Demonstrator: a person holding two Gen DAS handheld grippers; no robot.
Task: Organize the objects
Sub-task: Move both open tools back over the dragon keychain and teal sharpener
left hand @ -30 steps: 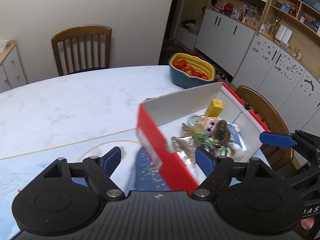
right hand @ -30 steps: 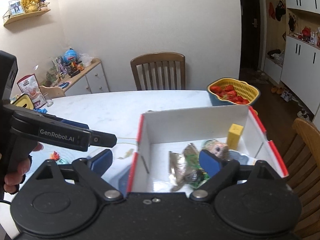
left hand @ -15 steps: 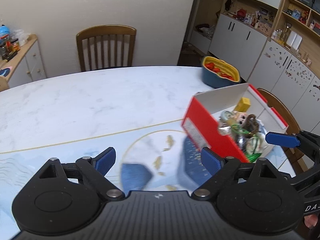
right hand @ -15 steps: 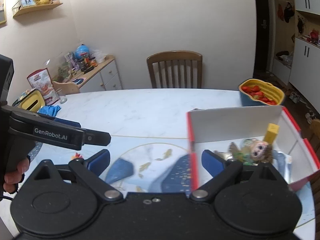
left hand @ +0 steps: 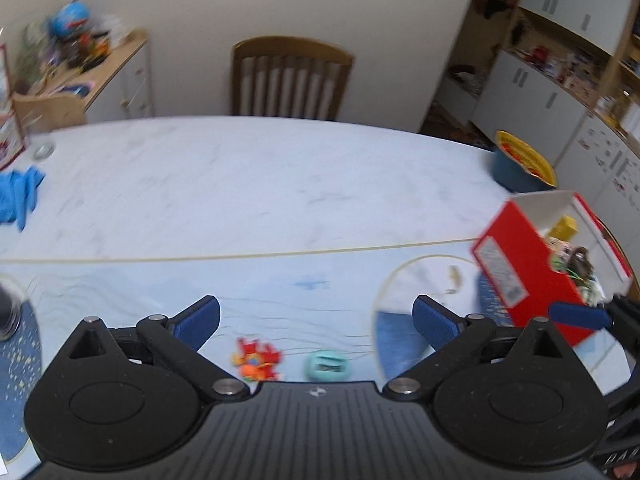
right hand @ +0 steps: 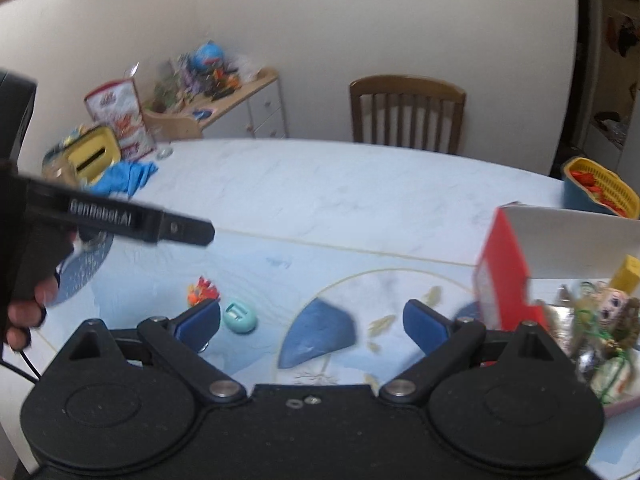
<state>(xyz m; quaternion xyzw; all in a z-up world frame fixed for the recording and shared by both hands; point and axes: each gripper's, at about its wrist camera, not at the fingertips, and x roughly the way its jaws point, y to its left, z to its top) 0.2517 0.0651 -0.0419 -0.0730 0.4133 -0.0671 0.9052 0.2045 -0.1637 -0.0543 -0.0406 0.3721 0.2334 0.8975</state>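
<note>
At nine o'clock we hold our left claw (left hand: 316,318) released and empty above the red crab toy (left hand: 256,358) and teal trinket (left hand: 326,366), both loose on the tabletop (left hand: 256,184). Our right claw (right hand: 312,318) is likewise released. At three o'clock the red box (right hand: 504,280) already holds a doll (right hand: 614,304) and trinkets; by our judgement, two pieces remain.

Table (left hand: 240,184) smooth marble-look, faint sheen. Box (left hand: 520,268) glossy red card outside, matt white inside. Chair (left hand: 288,76) varnished wood. Basket (right hand: 600,188) yellow plastic mesh. Cloth (left hand: 18,196) soft blue fabric. Left gripper (left hand: 316,316) matt black plastic, blue ribbed pads (left hand: 434,322).
</note>
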